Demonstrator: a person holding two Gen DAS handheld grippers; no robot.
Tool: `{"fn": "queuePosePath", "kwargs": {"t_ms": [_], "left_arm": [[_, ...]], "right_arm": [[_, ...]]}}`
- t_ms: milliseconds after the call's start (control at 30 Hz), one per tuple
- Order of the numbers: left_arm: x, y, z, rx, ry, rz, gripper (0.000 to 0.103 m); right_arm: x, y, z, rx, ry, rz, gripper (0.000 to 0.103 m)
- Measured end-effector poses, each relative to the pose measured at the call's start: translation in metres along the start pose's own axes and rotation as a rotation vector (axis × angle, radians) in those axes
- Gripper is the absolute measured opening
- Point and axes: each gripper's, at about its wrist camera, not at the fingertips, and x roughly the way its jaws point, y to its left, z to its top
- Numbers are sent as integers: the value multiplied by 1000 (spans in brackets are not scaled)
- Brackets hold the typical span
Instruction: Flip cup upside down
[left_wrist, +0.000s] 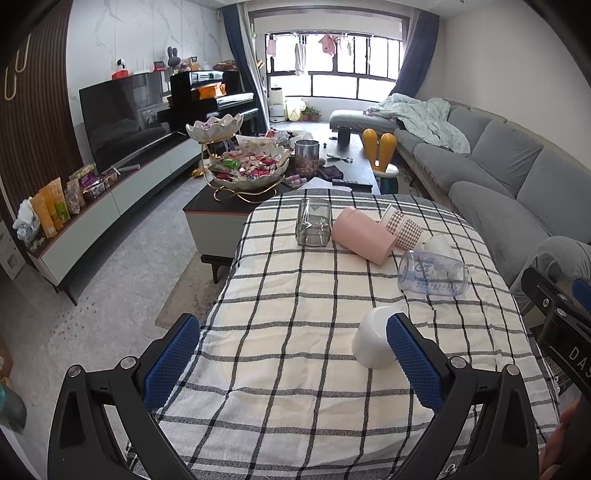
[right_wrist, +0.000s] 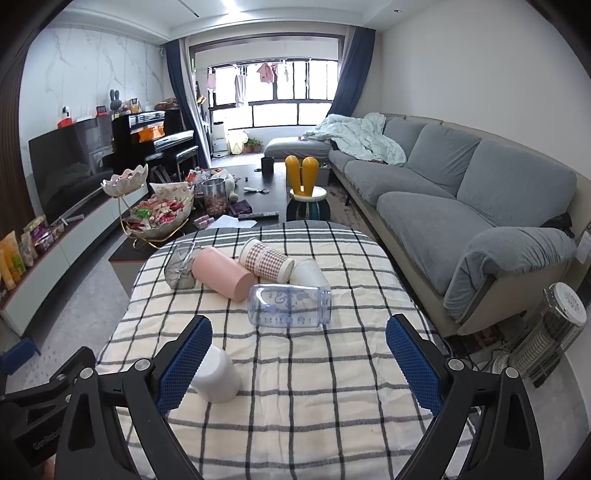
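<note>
Left wrist view shows the left gripper (left_wrist: 293, 356) spread wide, holding nothing, its blue pads (left_wrist: 171, 360) waffle-textured; the smooth white cup (left_wrist: 373, 338) stands mouth-down on the checked woven tablecloth (left_wrist: 295, 295), just beside the right-hand pad; farther back lie a matte pink tumbler (left_wrist: 364, 234), a gingham-patterned cup (left_wrist: 404, 229), a clear bluish bottle (left_wrist: 434, 273) on its side and an upright squarish smoky glass (left_wrist: 313, 221); the right gripper (right_wrist: 299, 367) is equally wide and empty.
</note>
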Motion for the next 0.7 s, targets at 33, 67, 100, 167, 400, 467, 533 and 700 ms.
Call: {"fn": "queuePosePath", "kwargs": {"t_ms": [33, 67, 100, 167, 400, 467, 533, 700], "left_arm": [[-1, -2, 0, 6, -2, 1, 103], [-1, -3, 0, 9, -3, 1, 103], [-1, -3, 0, 12, -4, 1, 103], [-2, -5, 0, 17, -3, 0, 103], [-3, -6, 2, 24, -13, 6, 103], [-3, -6, 3, 24, -14, 12, 103], [-4, -6, 3, 23, -16, 15, 103], [-6, -8, 3, 32, -27, 24, 103]], "right_arm": [[0, -1, 0, 2, 1, -1, 96], [0, -2, 0, 4, 2, -2, 96], [0, -2, 0, 6, 2, -4, 96], [1, -3, 1, 7, 2, -6, 97], [1, -8, 1, 27, -12, -16, 102], [1, -8, 1, 27, -10, -16, 102], [0, -9, 1, 28, -10, -17, 102], [1, -9, 1, 27, -10, -17, 102]]}}
